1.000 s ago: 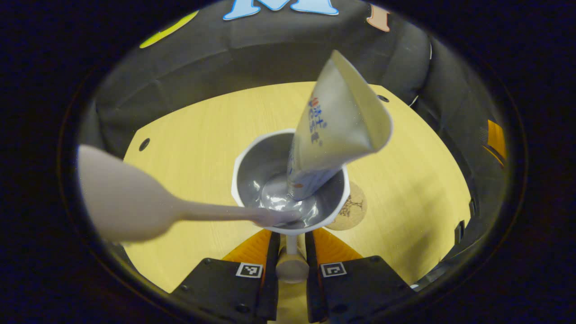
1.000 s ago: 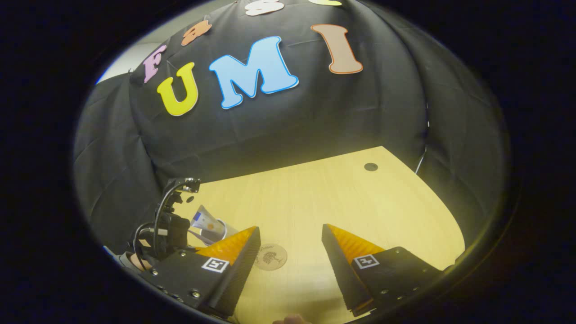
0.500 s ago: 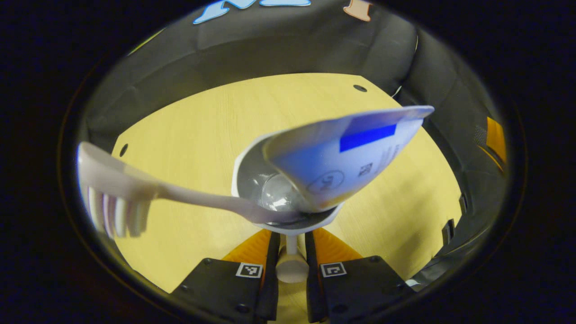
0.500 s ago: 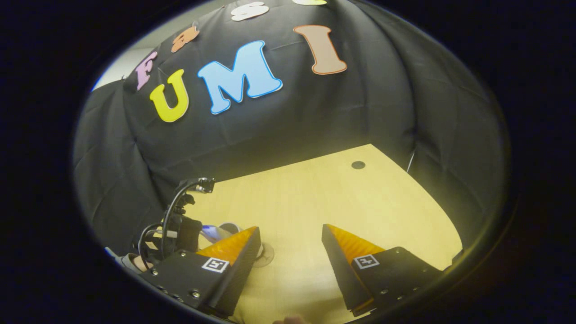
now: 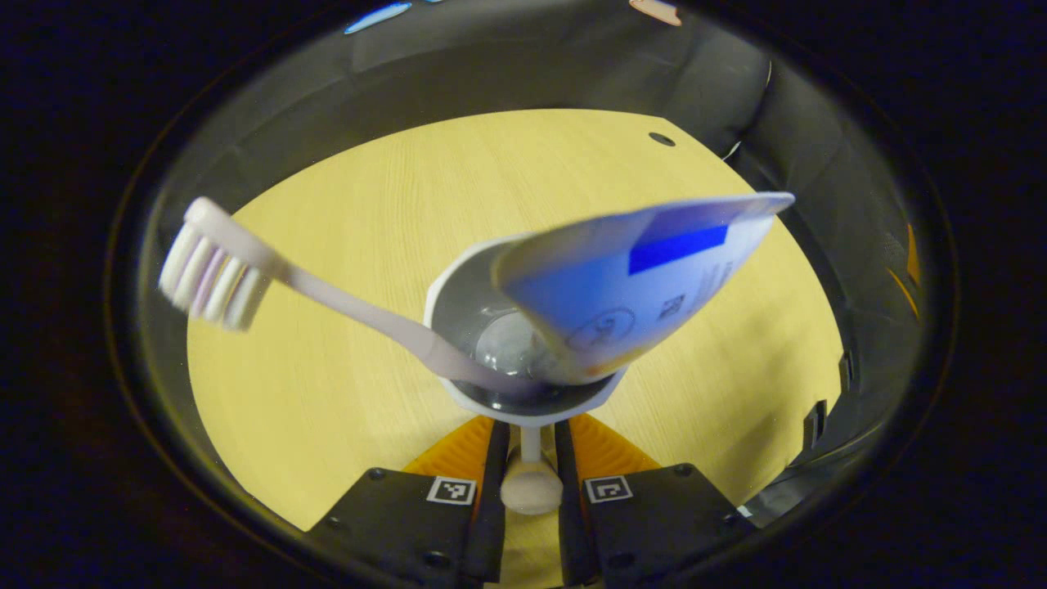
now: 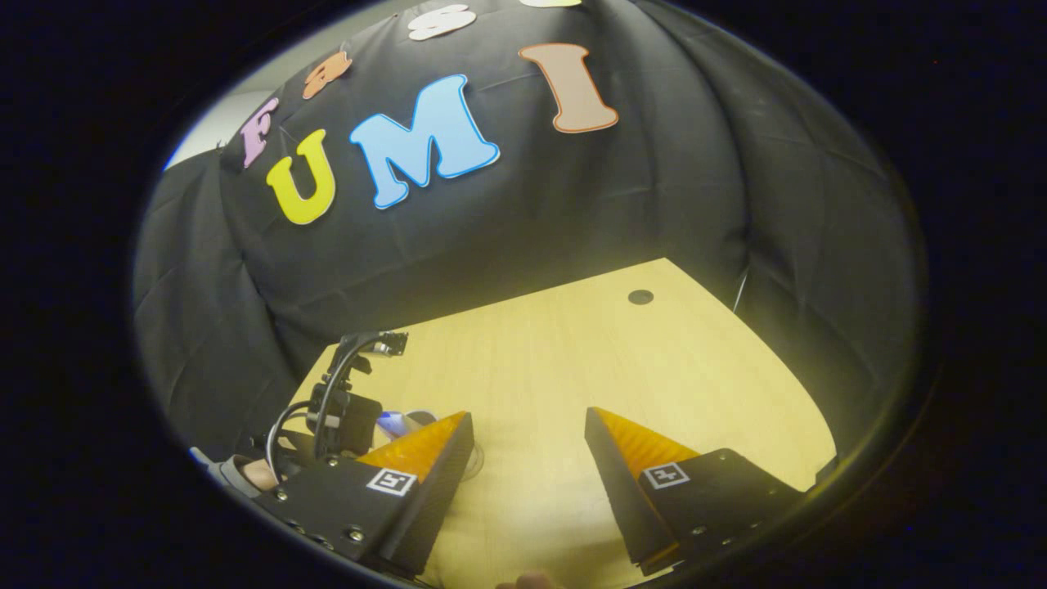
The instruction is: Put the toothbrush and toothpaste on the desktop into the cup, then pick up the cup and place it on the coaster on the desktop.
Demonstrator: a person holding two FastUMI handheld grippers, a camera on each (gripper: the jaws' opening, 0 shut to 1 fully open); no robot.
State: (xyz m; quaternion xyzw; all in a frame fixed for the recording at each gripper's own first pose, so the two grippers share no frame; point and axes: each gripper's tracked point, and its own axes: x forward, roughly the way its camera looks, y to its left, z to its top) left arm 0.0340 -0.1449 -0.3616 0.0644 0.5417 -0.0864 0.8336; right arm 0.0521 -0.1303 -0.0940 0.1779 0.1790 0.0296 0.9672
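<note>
Our left gripper [image 5: 530,458] is clamped on the cup [image 5: 523,393] handle, holding it over the worktop [image 5: 343,245]. Toothbrush [image 5: 311,286] and toothpaste [image 5: 630,286] lean far outward; we judge a tilt while lowering could spill them. Our right gripper [image 6: 527,446] hangs wide apart, empty.

The cup [image 5: 523,393] hides its own foot, so what it stands on cannot be told.
</note>
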